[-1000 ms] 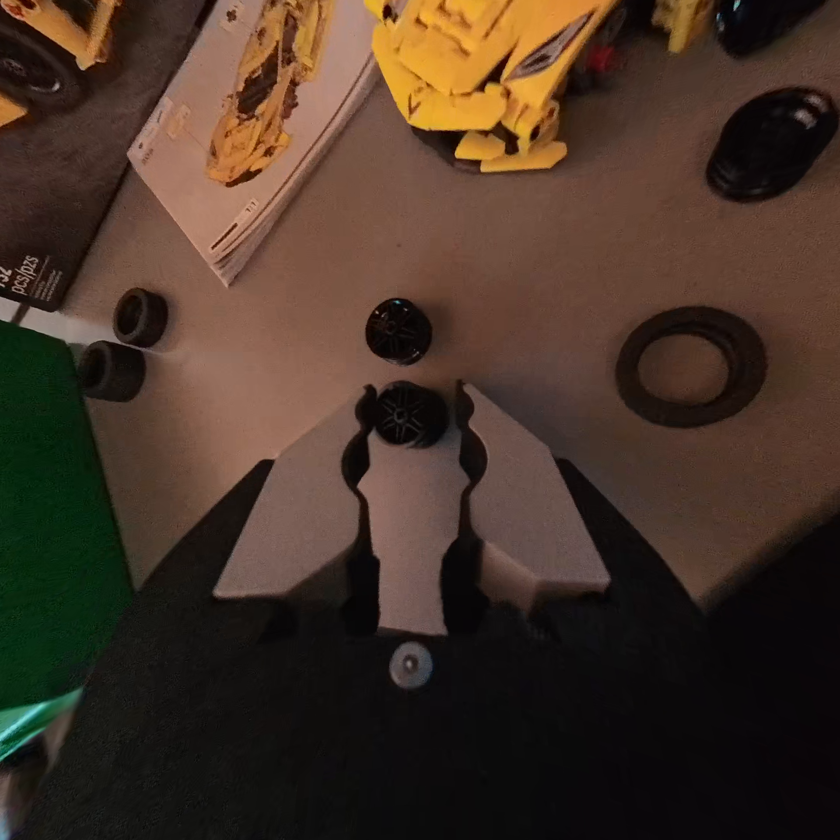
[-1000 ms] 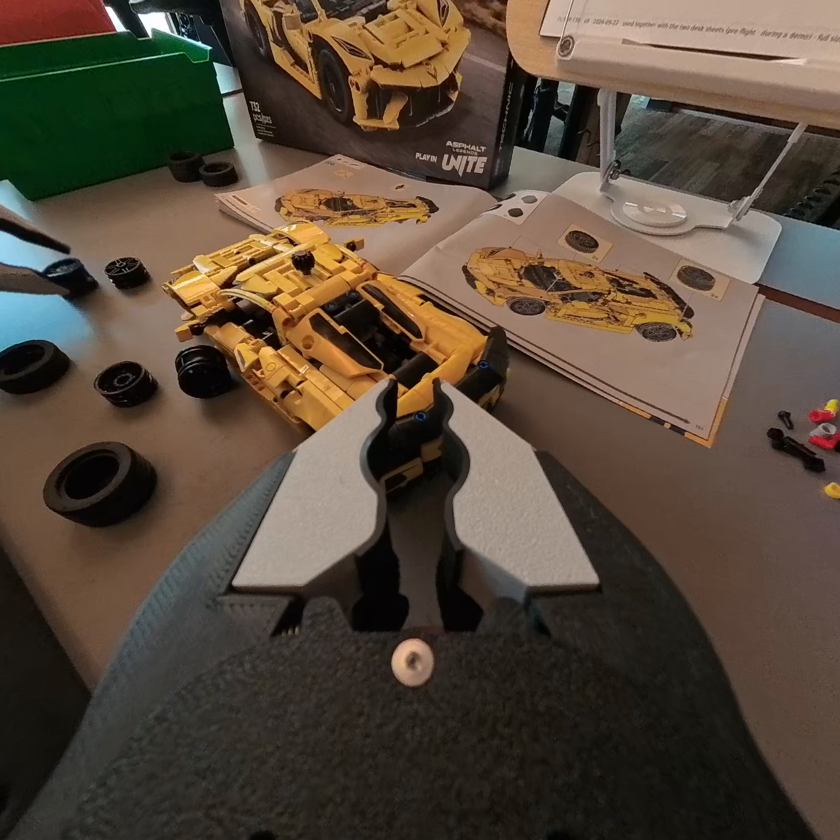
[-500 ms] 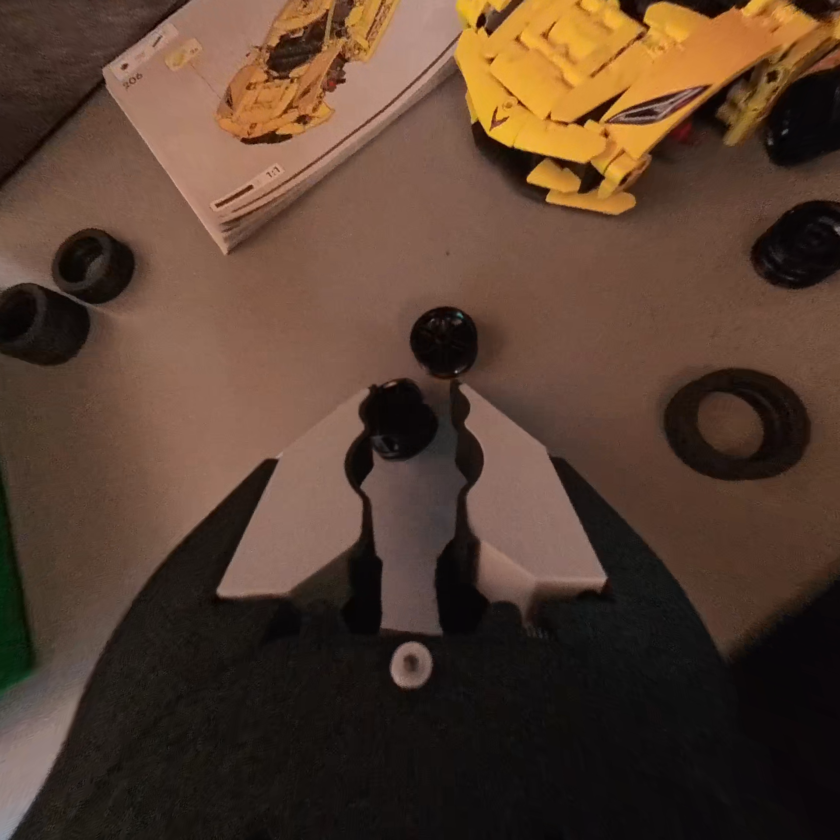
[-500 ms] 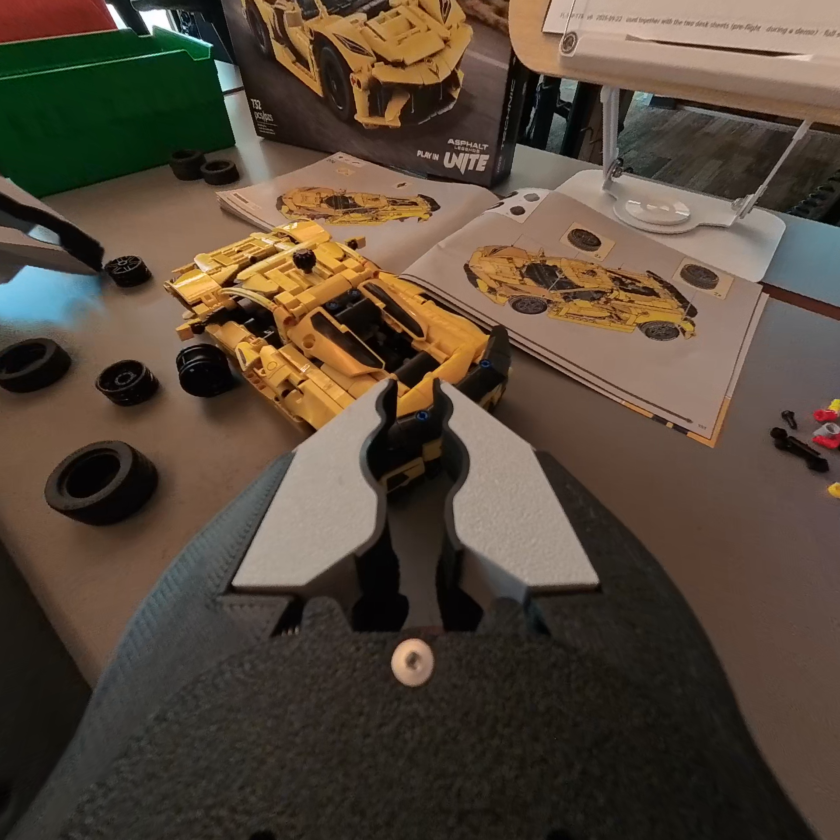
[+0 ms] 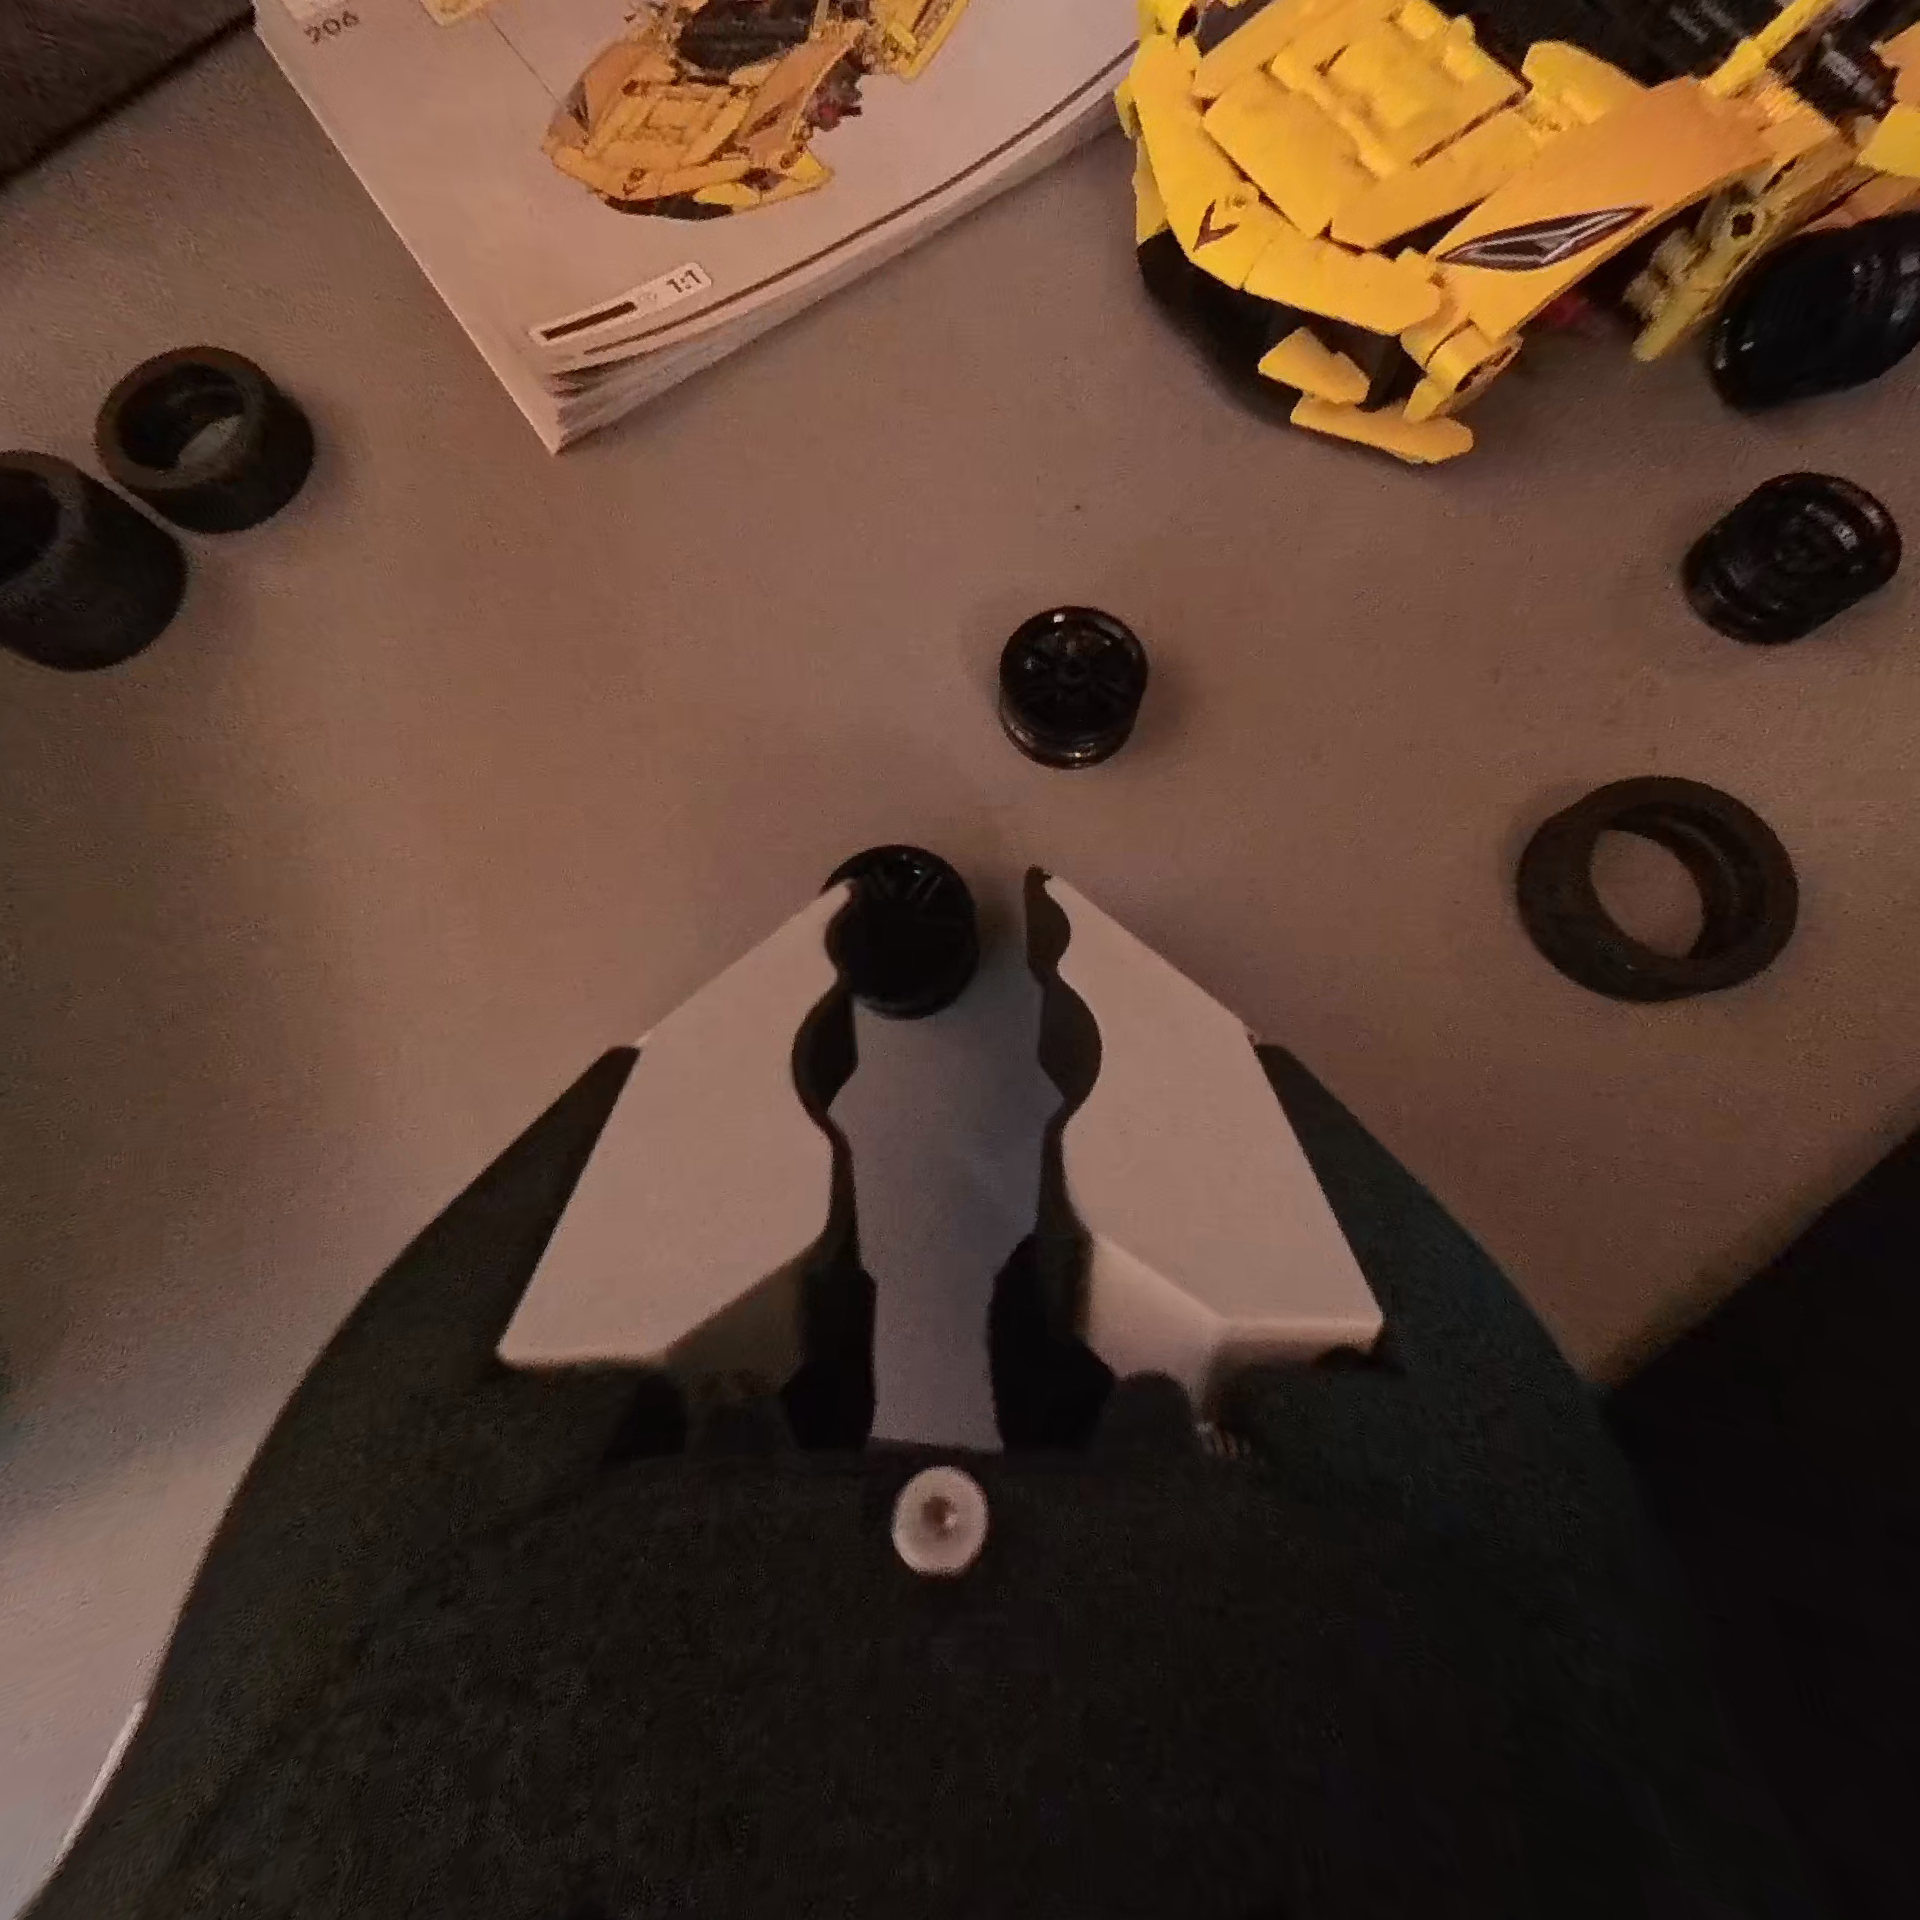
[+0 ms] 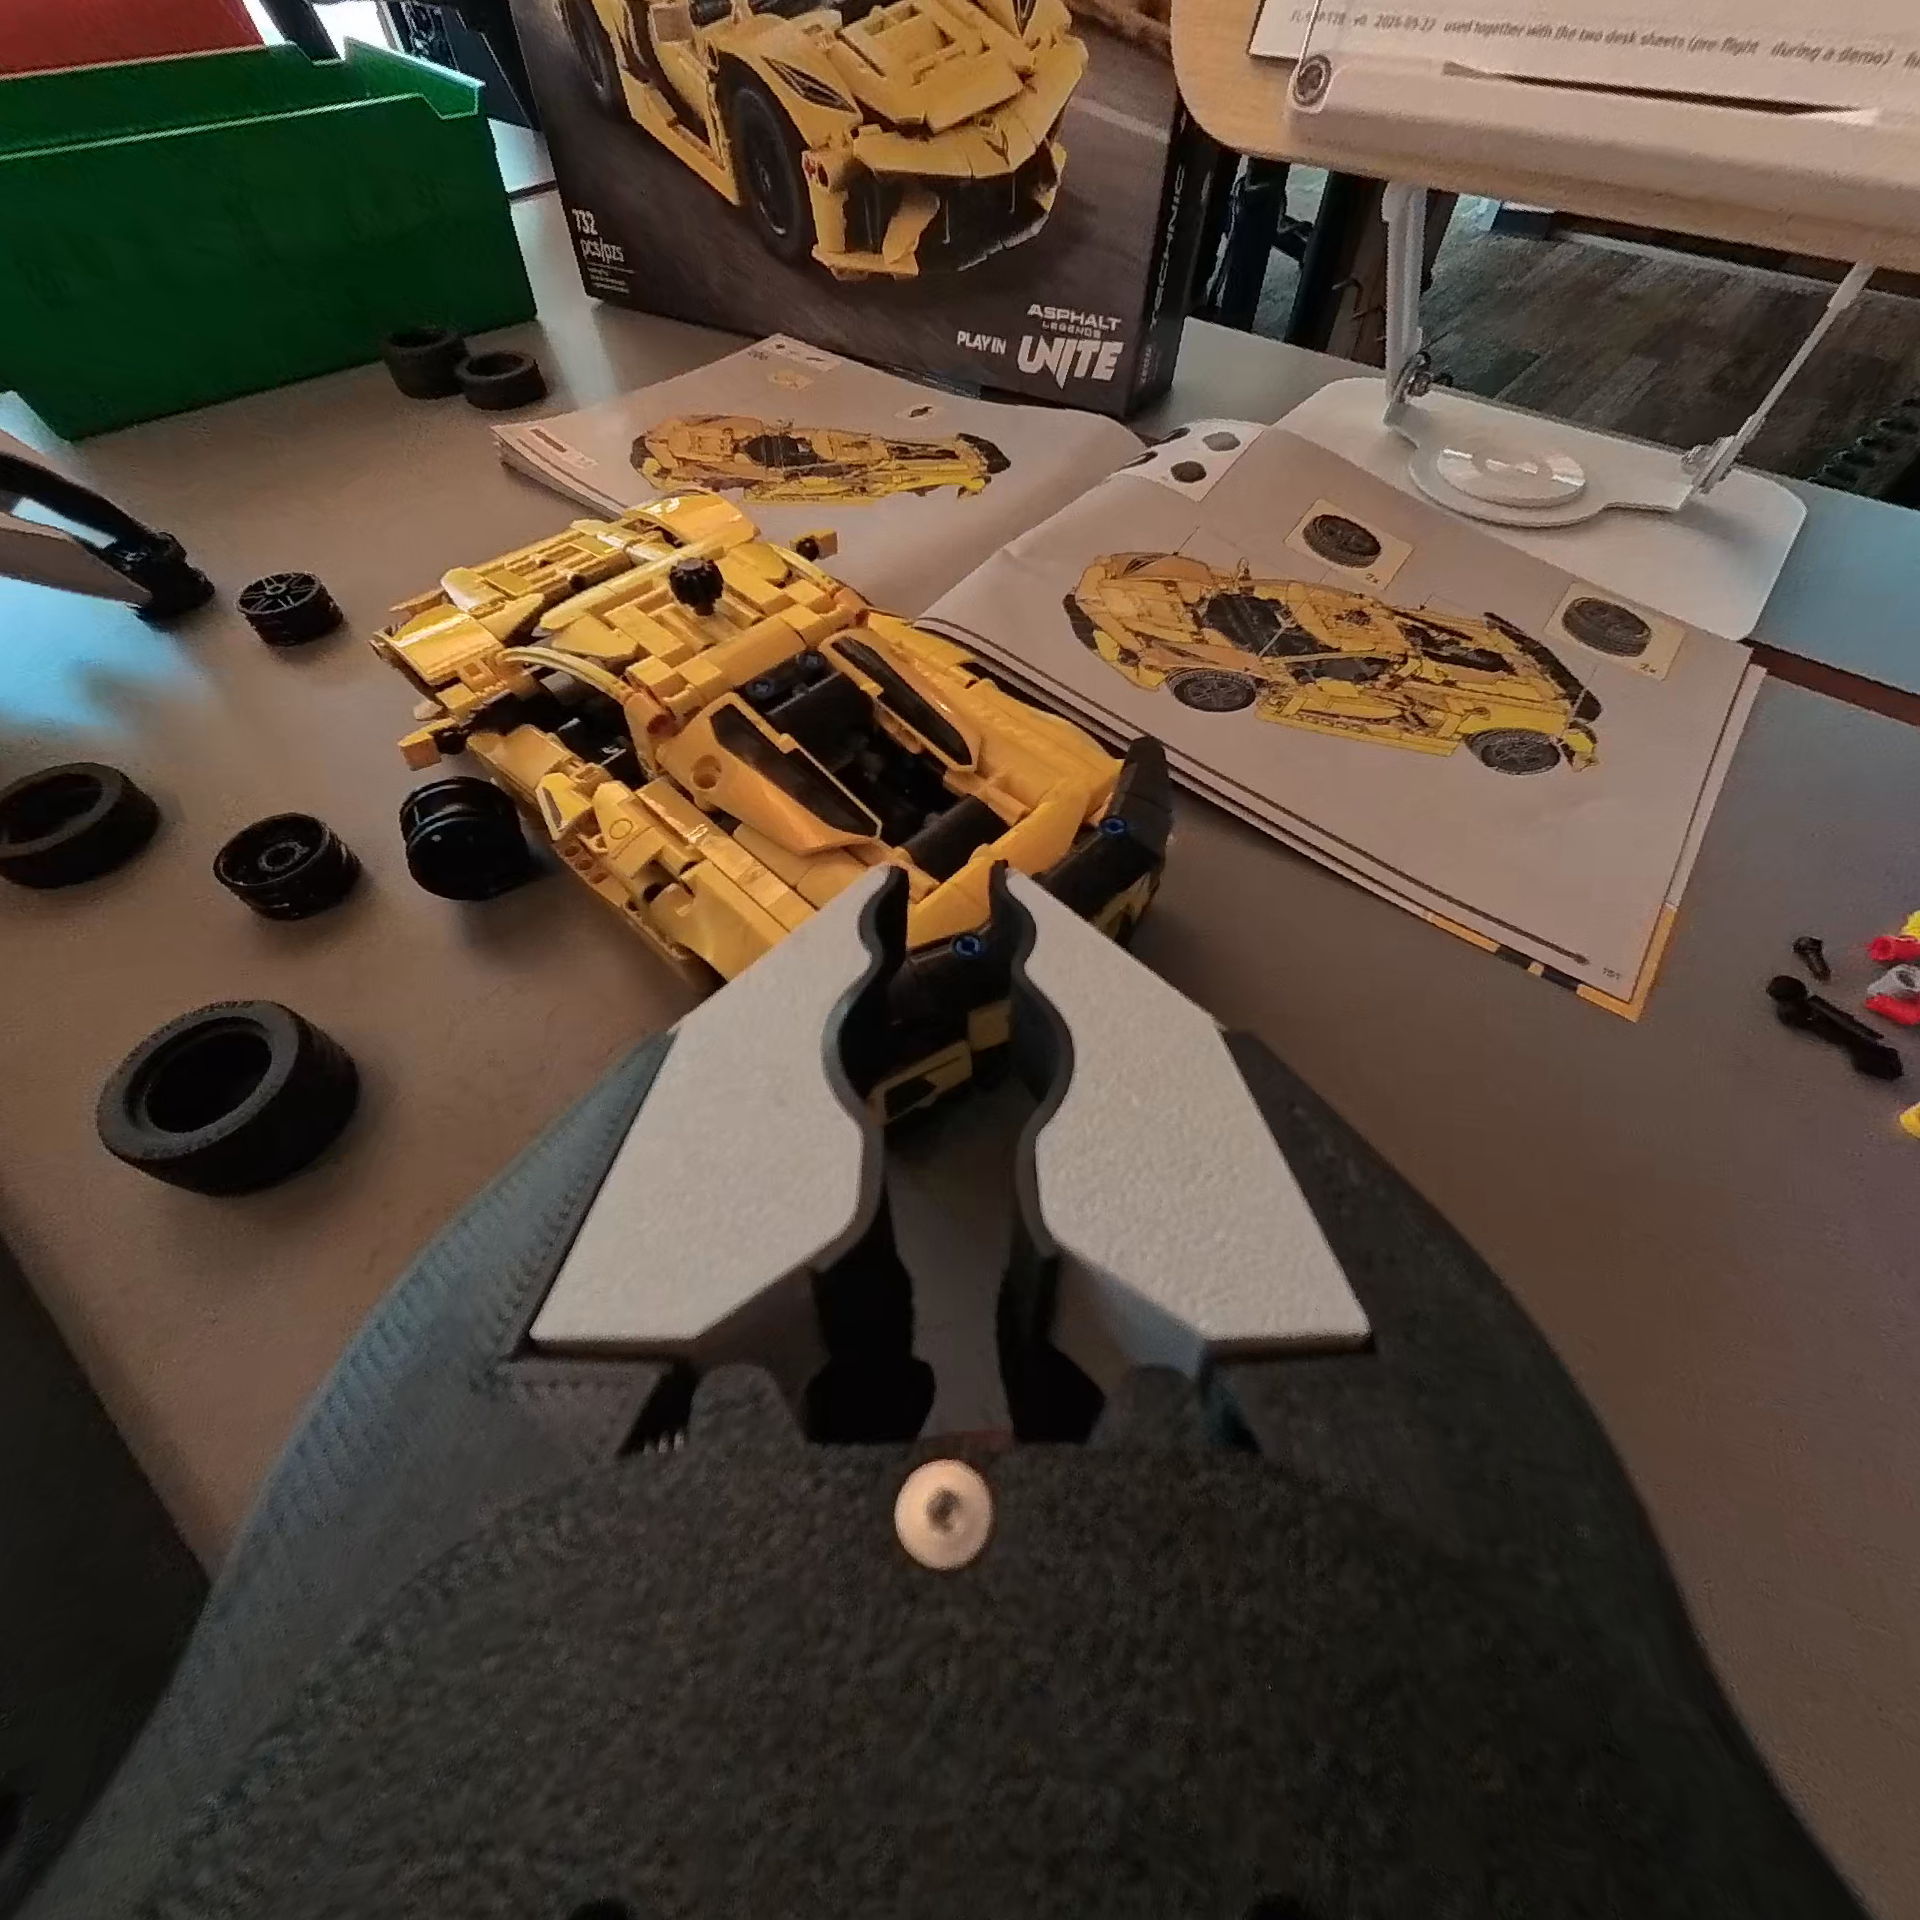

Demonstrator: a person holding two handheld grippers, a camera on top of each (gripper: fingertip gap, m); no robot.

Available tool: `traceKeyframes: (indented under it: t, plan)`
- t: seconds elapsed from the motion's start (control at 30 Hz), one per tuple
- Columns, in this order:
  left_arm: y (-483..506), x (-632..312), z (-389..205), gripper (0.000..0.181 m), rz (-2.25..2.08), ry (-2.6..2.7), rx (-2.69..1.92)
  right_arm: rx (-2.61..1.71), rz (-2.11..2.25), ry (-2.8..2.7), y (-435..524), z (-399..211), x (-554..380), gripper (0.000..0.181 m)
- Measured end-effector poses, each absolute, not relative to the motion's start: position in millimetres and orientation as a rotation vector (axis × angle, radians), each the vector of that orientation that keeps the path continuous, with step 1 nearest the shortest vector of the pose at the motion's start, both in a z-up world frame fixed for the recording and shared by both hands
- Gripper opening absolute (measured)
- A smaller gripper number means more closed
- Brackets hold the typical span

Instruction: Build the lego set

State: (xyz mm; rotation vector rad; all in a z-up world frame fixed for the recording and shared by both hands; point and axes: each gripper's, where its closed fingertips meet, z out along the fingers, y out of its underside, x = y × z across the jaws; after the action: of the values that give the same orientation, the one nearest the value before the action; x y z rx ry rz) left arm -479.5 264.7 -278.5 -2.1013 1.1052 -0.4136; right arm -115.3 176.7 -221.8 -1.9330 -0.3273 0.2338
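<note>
Wheels stage of the build here. The left gripper (image 5: 940, 894) is hanging over the bench (image 5: 623, 675) with its fingers (image 5: 727, 1091) spread, and a small black wheel rim (image 5: 902, 930) is sitting in the gap, tight against the left finger and clear of the right one. So nothing is being pinched yet, far as I can tell. A second rim (image 5: 1073, 686) is lying just ahead of the fingertips, a flat tyre (image 5: 1657, 888) is off to their right, and two more tyres (image 5: 203, 436) are far off to the left.

The right gripper (image 6: 945, 883) is parked over the tail of the yellow car (image 6: 748, 727), fingers apart, not gripping anything I can see.

Next move, I'm guessing: center the left fingers on that rim and close on it, then marry it to a tyre. It's round and slick, so it might squirt out sideways.

Containers: the green bin (image 6: 239, 229) is sitting way ahead and left of the right fingers, but I can't see inside it. The set's box (image 6: 862, 187) is standing behind the open manual (image 6: 1299, 644).
</note>
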Motion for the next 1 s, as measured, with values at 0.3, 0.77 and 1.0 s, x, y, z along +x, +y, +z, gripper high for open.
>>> traceKeyframes:
  t: [0.3,0.77,1.0]
  plan:
    - [258,-456,-265,0.034,-0.459,1.142,-2.027,-1.932,0.235,-0.325,176,-221,-115,0.014]
    - [263,-458,-291,0.033,-0.404,1.21,-2.083,-1.931,0.235,-0.325,176,-221,-115,0.015]
    - [265,-454,-291,0.032,-0.413,1.208,-2.079,-1.931,0.237,-0.329,176,-221,-116,0.015]
